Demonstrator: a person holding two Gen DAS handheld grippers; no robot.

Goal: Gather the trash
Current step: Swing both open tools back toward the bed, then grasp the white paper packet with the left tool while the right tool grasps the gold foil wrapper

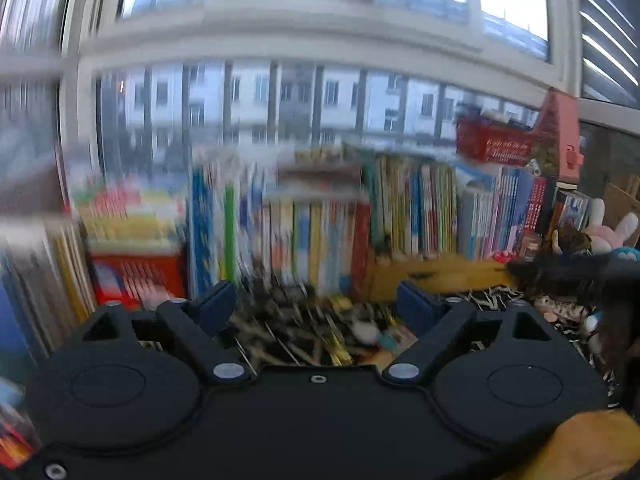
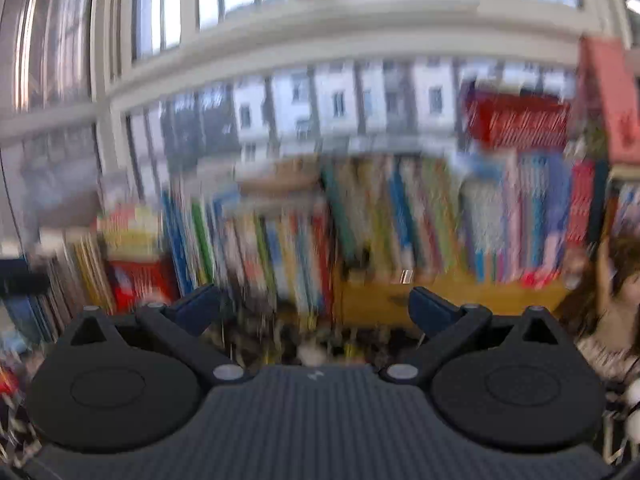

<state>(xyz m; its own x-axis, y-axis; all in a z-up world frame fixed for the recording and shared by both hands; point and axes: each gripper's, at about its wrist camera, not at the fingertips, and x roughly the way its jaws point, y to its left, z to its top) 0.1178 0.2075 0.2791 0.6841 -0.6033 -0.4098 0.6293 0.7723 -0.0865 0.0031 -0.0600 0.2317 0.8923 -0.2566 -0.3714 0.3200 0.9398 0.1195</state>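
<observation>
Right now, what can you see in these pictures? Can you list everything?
books: too many and too blurred to count, many colours, standing in a row under the window
window: one big one, pale frame, behind the books, with white buildings outside
red basket: one, red, on top of the books at the right
pink box: one, pink-red, standing upright beside the red basket
plush toys: a few, pink, white and blue, far right
yellow board: one, yellow, below the right-hand books
small mixed things: a blurred heap, dark and yellow, in front of the books
left gripper: one, black with blue pads, open, empty
right gripper: one, black with blue pads, open, empty
</observation>
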